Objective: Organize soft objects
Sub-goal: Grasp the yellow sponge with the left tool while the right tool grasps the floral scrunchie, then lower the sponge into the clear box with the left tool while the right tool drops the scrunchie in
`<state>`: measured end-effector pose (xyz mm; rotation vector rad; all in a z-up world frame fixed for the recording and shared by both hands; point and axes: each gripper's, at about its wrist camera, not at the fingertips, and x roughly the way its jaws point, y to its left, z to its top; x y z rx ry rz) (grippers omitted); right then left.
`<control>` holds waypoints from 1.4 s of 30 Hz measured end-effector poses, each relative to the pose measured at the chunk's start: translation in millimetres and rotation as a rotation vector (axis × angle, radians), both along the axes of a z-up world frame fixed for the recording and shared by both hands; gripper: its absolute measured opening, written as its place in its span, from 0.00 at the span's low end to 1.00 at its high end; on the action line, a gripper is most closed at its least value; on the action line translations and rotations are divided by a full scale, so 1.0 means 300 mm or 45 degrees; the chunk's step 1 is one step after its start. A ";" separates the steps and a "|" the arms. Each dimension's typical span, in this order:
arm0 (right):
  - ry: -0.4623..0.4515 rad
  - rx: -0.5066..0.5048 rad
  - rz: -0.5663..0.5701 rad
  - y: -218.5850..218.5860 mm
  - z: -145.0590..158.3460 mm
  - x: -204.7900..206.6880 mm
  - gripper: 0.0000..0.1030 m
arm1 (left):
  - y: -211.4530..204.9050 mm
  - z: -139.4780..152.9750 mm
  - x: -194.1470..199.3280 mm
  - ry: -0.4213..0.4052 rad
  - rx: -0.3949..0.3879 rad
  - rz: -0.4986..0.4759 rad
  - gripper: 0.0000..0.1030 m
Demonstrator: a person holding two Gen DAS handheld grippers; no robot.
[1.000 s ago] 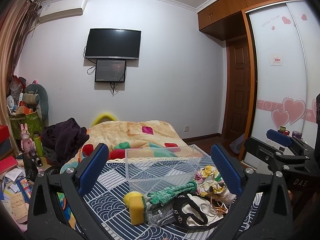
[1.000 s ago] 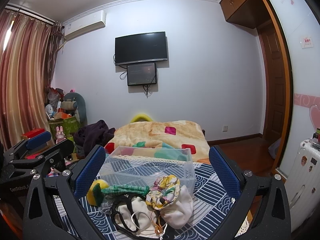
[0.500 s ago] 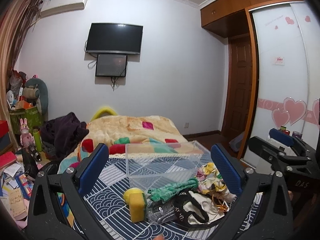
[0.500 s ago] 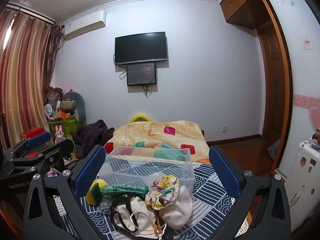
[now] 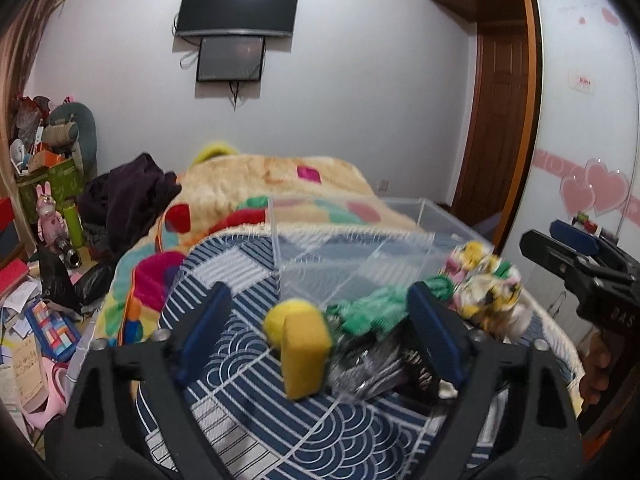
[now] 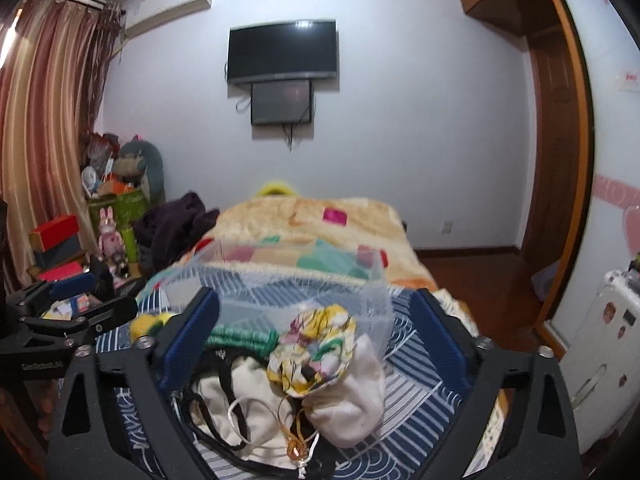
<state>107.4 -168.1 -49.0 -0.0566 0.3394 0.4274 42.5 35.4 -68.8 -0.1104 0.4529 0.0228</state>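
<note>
Soft pile on blue patterned cover (image 5: 248, 412), just in front of clear bin (image 5: 352, 248) (image 6: 288, 292). Largest to smallest: white pouch (image 6: 352, 396), floral scrunchie (image 6: 316, 348) on top of it, green knit (image 5: 368, 312) against bin front, yellow sponge (image 5: 300, 344) at pile's left end. Left gripper (image 5: 320, 336) spread wide, low over sponge and knit, nothing held. Right gripper (image 6: 316, 340) spread wide around scrunchie and pouch, nothing held.

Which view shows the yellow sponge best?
The left wrist view: the yellow sponge stands in full sight between the open left claw fingers. In the right wrist view only a blurred sliver shows behind that claw's left finger.
</note>
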 end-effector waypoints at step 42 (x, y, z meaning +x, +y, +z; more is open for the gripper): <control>0.049 0.110 -0.013 -0.043 0.090 0.101 0.10 | 0.049 0.181 0.137 -0.096 -0.094 -0.076 0.31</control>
